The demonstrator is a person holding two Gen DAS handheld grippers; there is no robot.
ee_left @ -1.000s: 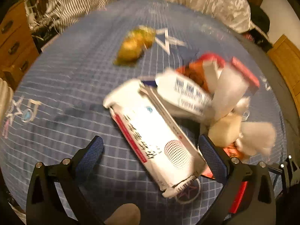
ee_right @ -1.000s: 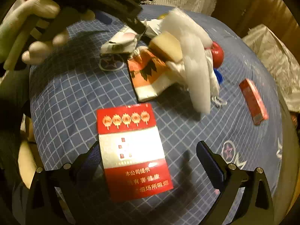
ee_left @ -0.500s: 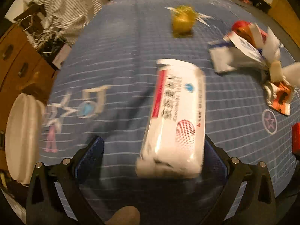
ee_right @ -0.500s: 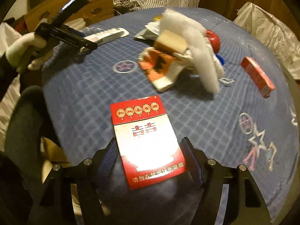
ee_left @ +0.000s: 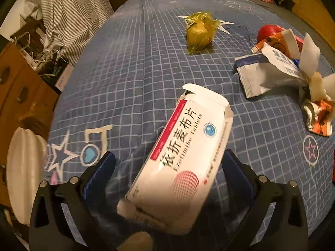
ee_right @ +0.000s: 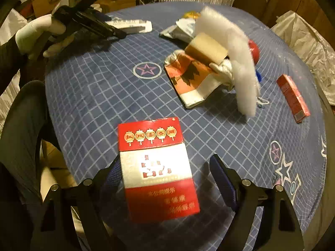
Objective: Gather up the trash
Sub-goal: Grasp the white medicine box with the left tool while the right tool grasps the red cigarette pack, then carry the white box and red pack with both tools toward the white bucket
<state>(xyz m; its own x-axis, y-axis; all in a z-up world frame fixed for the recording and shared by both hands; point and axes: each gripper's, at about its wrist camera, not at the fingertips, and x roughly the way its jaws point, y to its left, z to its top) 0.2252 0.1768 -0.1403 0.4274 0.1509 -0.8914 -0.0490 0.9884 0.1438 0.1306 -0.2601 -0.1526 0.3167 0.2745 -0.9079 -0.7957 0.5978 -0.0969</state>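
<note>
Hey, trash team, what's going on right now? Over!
Left gripper open around pill box. Right gripper open around cigarette pack. Nothing blocking.

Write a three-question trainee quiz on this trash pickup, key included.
1. True or false: the left gripper is clamped shut on the white box.
2. What lies between the right gripper fingers?
A. yellow wrapper
B. red and white pack
C. foam strip
3. Fill in: the yellow wrapper lies on the blue checked ____.

Key:
1. False; the fingers stand apart on either side of it.
2. B, the red and white pack.
3. cloth
</note>
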